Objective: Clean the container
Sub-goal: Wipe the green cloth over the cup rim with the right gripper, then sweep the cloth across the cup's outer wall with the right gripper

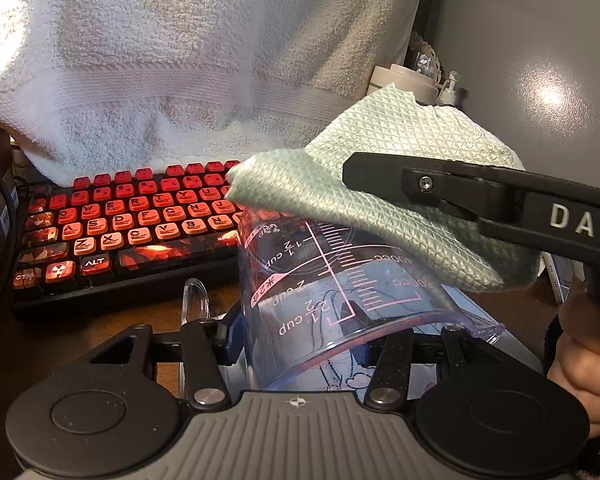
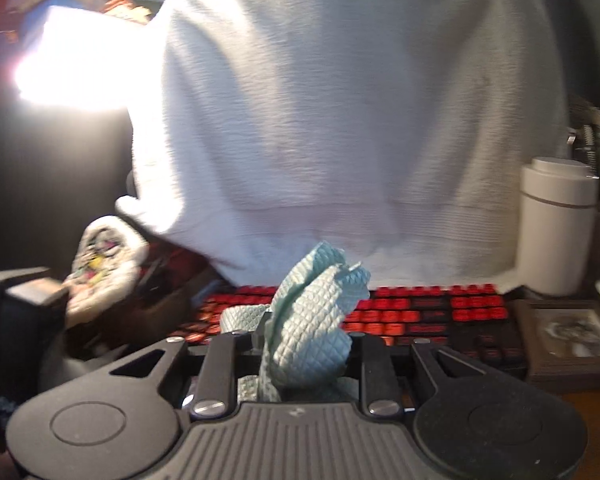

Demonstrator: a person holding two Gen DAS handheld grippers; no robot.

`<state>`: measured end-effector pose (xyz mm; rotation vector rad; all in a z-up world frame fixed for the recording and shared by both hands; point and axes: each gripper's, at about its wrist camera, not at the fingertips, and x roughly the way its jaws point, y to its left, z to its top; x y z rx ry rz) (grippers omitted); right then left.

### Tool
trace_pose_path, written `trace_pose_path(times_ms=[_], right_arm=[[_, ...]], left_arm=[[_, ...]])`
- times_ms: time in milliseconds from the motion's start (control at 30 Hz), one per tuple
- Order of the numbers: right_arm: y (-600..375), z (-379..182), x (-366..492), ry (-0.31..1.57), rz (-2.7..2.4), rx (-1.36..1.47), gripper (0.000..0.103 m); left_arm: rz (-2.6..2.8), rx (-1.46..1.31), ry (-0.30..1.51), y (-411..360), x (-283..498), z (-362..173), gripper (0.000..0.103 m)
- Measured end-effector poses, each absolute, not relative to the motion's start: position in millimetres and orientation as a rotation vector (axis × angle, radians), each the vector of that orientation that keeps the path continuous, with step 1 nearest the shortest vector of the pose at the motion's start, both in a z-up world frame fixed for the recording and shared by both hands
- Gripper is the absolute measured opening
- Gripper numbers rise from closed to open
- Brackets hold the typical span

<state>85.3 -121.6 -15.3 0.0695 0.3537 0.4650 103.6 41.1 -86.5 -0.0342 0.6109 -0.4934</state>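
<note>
Near the desk's front edge, before the keyboard, the left gripper clamps the tipped cup, jaws part open. Right gripper, nearly shut, pinches the cloth, seemingly draped over the cup's base; hard rubbing could twist the slick cup loose.

The left wrist view is sharp, its strongest light falling on the white towel up and left of the gripper, with a soft glare spot on the grey wall to the upper right. The right wrist view is smeared with motion blur, and a blown-out bright patch burns at upper left. Both pictures bend and darken at the corners.
</note>
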Motion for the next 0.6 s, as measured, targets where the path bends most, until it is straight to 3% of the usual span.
trace_pose_path(times_ms=[600], right_arm=[[-109.8, -14.4, 65.7, 0.33, 0.735, 0.012, 0.023]], left_arm=[[-0.495, -0.038, 0.612, 43.4, 104.2, -87.5, 0.048]])
